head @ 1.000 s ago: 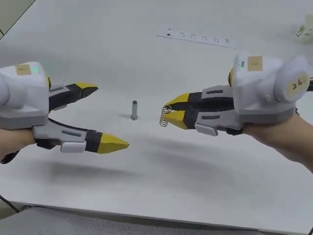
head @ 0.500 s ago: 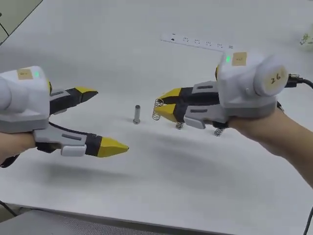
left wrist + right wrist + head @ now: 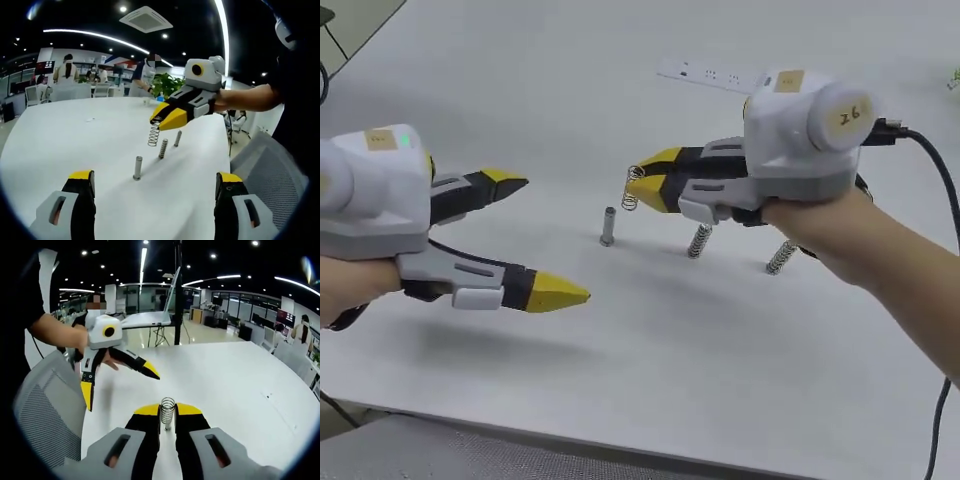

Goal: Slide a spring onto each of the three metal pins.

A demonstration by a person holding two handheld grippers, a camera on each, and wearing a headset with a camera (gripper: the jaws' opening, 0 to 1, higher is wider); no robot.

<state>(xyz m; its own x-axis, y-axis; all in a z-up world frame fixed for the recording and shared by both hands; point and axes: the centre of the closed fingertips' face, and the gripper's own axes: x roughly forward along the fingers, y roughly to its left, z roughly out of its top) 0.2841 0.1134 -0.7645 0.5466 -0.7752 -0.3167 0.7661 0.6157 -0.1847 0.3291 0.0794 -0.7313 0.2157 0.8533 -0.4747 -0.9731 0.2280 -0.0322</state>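
Bare pin (image 3: 608,226) is standing upright on the table (image 3: 620,380) and is carrying nothing yet. The last spring (image 3: 632,188) is hanging in the air near the pin top, off to one side. It isn't touching the pin, and I'm not reading it as lined up with it.

The right gripper (image 3: 643,183) is pinching that spring by its upper coils. Its yellow tips are almost pressed together around it, and the lower coils are dangling free.

Just beyond, toward the right hand, two more springs are standing upright on the table: the near sprung pin (image 3: 699,240) and the far sprung pin (image 3: 781,256). The coils are hiding the metal, so I'm judging that both are already sitting on pins.

The left gripper (image 3: 538,237) is hovering on the other side of the bare pin, jaws spread wide and gripping nothing.

Progress: I'm calling it two of three done. What's remaining is centring the held spring over the bare pin, lowering it and letting go.

Count:
- Pins: three (one bare, two presumed under coils)
- Springs: three (two placed, one held)
- Grippers: two
- Power strip (image 3: 715,75): one, lying well behind the work
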